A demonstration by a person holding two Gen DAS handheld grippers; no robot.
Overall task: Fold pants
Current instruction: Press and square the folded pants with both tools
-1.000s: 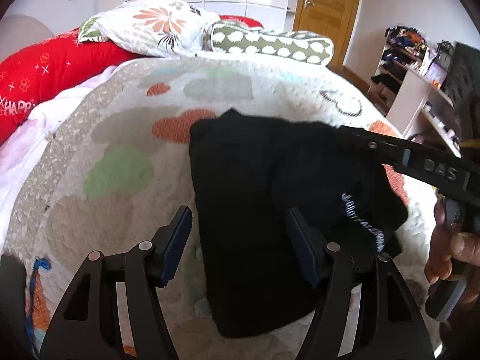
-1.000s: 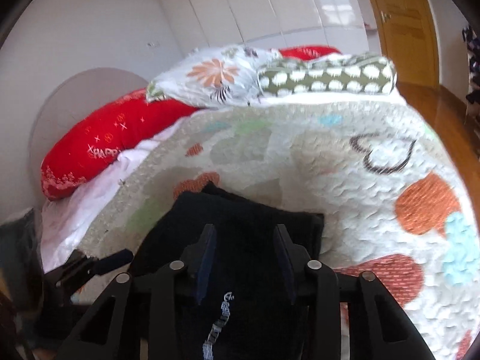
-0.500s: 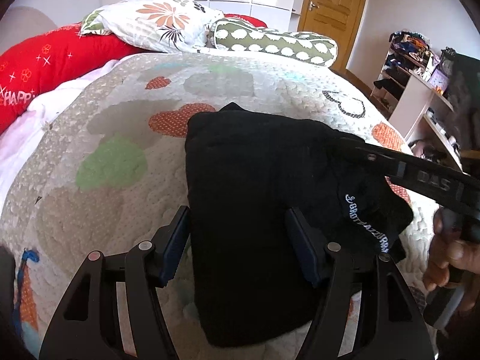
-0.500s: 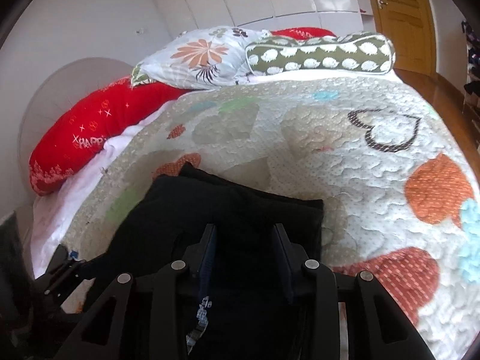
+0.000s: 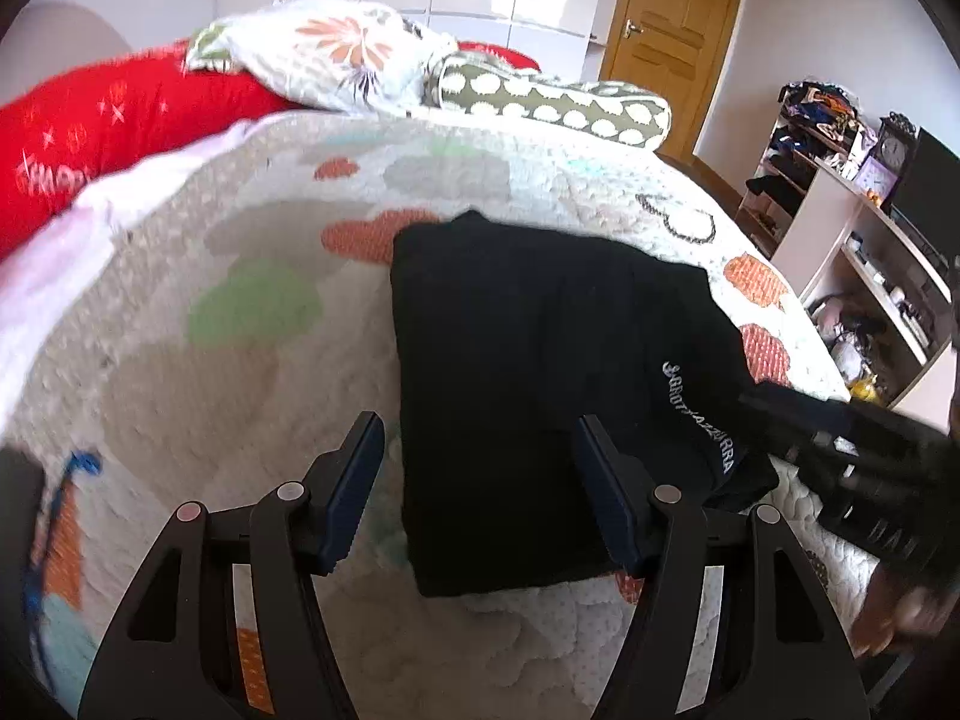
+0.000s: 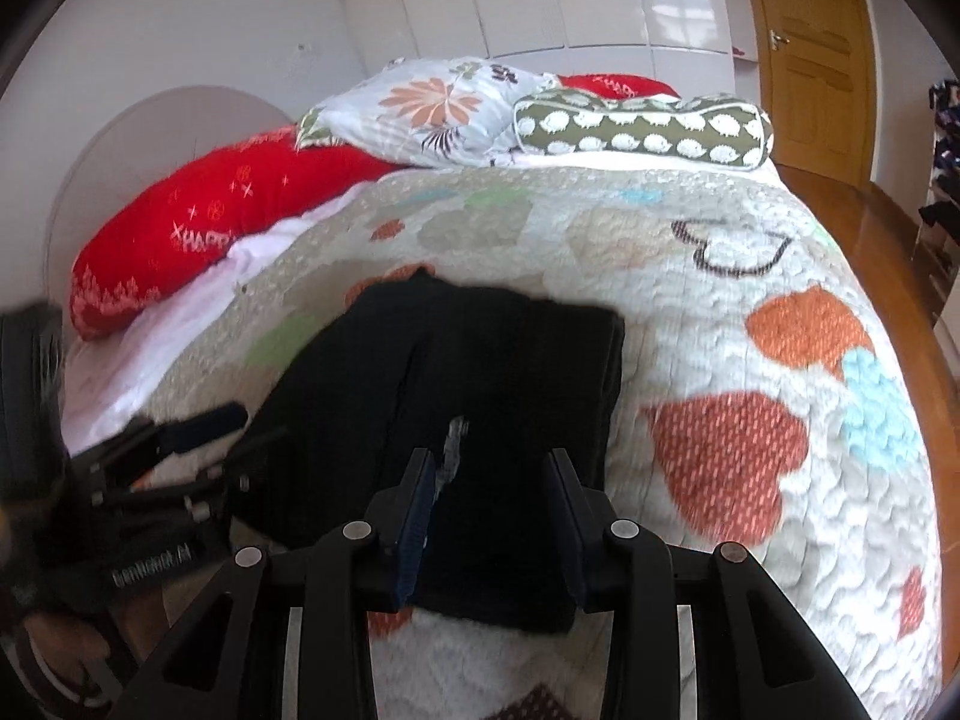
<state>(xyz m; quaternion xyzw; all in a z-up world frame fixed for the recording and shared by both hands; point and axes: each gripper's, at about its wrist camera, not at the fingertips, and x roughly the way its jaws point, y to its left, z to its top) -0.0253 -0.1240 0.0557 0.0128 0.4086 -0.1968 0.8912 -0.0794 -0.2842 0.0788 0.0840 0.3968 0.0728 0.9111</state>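
The black pants (image 5: 528,372) lie folded into a rectangle on the quilted bedspread (image 5: 240,360), with a white-lettered waistband at their right edge. They also show in the right wrist view (image 6: 480,384). My left gripper (image 5: 480,480) is open and empty, above the near left edge of the pants. My right gripper (image 6: 489,510) is open and empty, just above the near end of the pants. It shows at the right of the left wrist view (image 5: 852,450), and the left gripper shows at the left of the right wrist view (image 6: 180,438).
A red pillow (image 6: 228,216), a floral pillow (image 6: 444,108) and a green spotted bolster (image 6: 642,132) lie at the head of the bed. Cluttered shelves (image 5: 840,180) stand to the right. A wooden door (image 6: 810,54) is behind.
Both grippers have drawn back toward me and off the pants. The right gripper, which lay across the waistband side, is now low at the right. The pants stay folded.
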